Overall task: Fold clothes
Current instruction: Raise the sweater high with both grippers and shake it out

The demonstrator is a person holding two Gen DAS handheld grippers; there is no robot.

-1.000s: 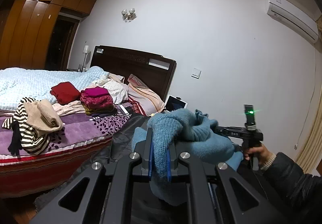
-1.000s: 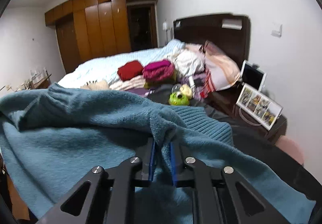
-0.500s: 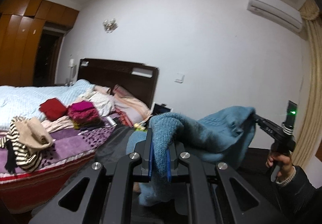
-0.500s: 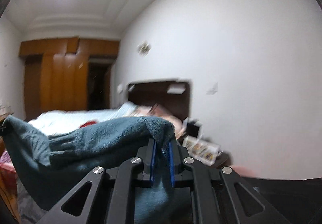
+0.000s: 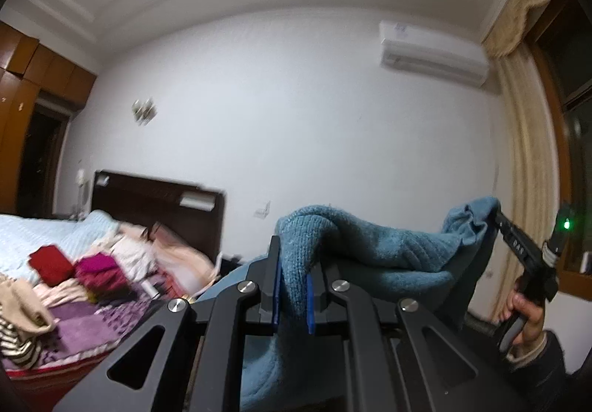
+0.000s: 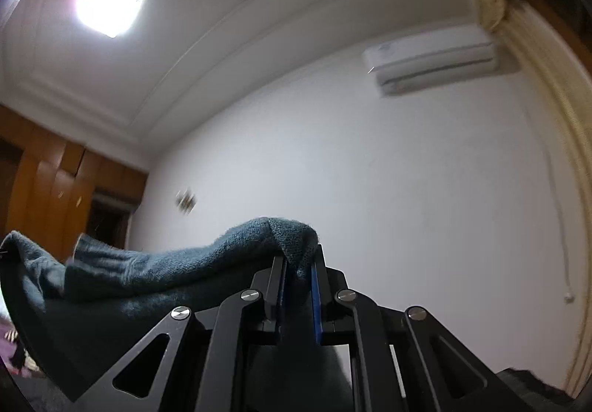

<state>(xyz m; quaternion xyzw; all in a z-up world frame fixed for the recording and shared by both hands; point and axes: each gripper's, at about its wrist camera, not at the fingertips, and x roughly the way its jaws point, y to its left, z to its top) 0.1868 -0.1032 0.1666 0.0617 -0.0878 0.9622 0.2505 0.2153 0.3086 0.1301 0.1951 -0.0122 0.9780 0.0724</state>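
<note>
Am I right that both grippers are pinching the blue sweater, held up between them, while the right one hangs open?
Not quite. The right gripper is shut on the blue sweater too, as the right wrist view shows. The left gripper pinches it as well, and the sweater hangs between them.

white walls, an air conditioner [image 5: 431, 53] by the curtain [image 5: 532, 186], a dark headboard [image 5: 159, 204] and a lit ceiling lamp [image 6: 109, 3].

Home bedroom: bed [image 5: 33, 238] with dark headboard [image 5: 159, 206], wooden wardrobe [image 5: 22, 116], wall air conditioner [image 5: 431, 53], curtain [image 5: 532, 167].
</note>
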